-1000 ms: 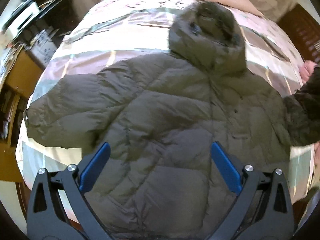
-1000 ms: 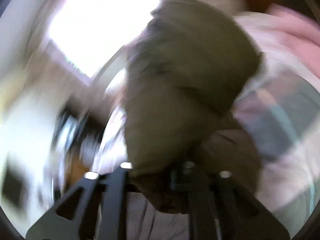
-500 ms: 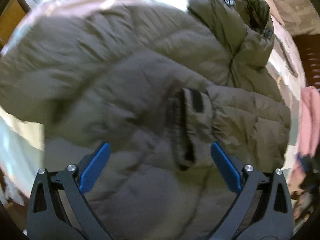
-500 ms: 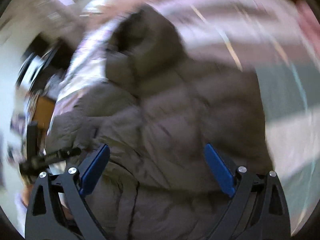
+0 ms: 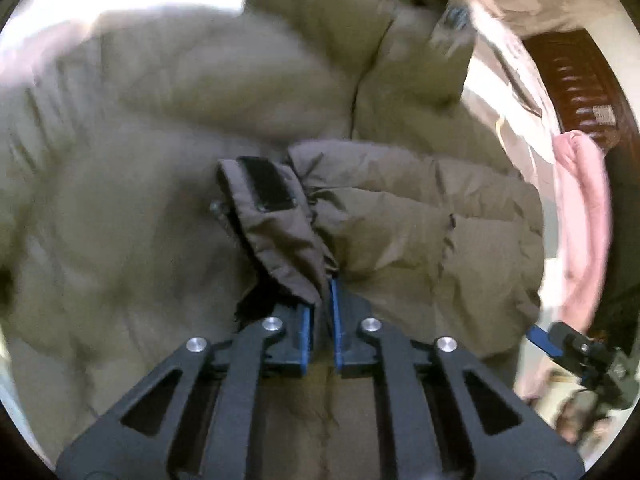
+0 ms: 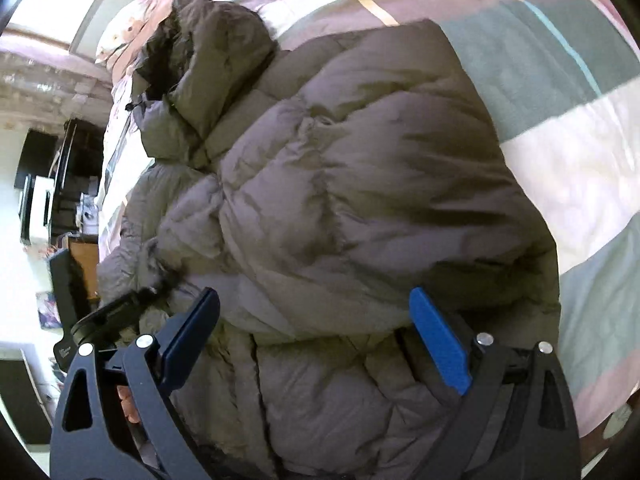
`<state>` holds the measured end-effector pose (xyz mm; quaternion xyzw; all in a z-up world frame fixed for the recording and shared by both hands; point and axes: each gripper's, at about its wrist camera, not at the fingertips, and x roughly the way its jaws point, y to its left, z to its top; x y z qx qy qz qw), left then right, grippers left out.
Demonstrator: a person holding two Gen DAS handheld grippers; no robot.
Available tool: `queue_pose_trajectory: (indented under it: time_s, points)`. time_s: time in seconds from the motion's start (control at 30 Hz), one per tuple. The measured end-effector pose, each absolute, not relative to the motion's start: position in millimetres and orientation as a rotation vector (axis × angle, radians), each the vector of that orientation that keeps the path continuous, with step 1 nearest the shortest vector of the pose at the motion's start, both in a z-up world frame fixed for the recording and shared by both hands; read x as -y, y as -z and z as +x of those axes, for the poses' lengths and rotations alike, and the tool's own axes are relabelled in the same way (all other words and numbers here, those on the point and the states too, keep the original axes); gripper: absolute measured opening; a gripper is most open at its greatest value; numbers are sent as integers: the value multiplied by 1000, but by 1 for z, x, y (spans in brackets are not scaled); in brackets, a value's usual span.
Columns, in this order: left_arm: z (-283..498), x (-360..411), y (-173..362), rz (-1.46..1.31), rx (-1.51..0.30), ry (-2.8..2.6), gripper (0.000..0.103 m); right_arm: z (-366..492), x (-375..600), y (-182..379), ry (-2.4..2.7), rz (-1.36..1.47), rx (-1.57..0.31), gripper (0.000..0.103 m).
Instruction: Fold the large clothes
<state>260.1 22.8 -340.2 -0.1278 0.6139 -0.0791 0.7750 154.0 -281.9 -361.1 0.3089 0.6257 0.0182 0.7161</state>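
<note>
An olive-brown puffer jacket (image 6: 360, 200) lies spread on the bed with its hood (image 6: 212, 52) at the far end. One sleeve (image 5: 420, 220) is folded across the body. My left gripper (image 5: 322, 300) is shut on that sleeve's cuff (image 5: 276, 232), which carries a black strap patch, and the fabric is pinched between the blue pads. My right gripper (image 6: 314, 304) hangs open just above the lower part of the jacket near its side edge, with nothing gripped between its blue fingers (image 6: 436, 340).
The striped bed cover (image 6: 560, 120) shows to the right of the jacket. A pink garment (image 5: 584, 220) hangs by dark wooden furniture (image 5: 580, 92) at the bed's side. Shelves and a desk (image 6: 60, 184) stand beyond the far edge.
My left gripper dropped onto the folded sleeve and shut on its cuff. My right gripper let go of the jacket fabric, opened wide and sank toward the jacket's body.
</note>
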Motion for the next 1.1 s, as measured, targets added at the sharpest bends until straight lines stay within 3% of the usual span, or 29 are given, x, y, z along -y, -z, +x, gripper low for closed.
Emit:
queue_pose_trajectory:
  time_s: [0.17,0.37,0.57,0.67,0.73,0.8,0.87,0.9,0.97,1.0,1.03,1.1]
  points:
    - [278,-23,300,-192,-1134,23,8,153,301,361,8,681,-1341,96]
    - [285,-26,334,-235,-1269,-18,9,150,333,359,124,725,-1257,96]
    - [284,-23,346,-179,-1323,-42,25,165,313,371,53,660,-1252,93]
    - [284,-26,353,-174,-1349,-47,28,175,304,389,120,575,-1312,80]
    - [280,-36,356,-187,-1369,-44,28,174,314,401,220,565,-1343,61]
    - [276,-41,356,-204,-1383,-35,31,172,328,407,301,588,-1342,54]
    - [273,-41,353,-208,-1381,-29,33,169,333,396,365,572,-1301,54]
    - [272,-42,348,-204,-1372,-26,36,169,332,383,391,536,-1252,56]
    - [266,-47,339,-194,-1350,-26,54,174,323,365,360,459,-1172,64]
    - [263,-52,332,-186,-1330,-36,73,180,315,363,339,400,-1182,75]
    - [260,-59,326,-181,-1311,-46,85,184,309,365,326,366,-1197,76]
    - [253,-80,308,-162,-1249,-96,89,186,301,369,308,364,-1216,76]
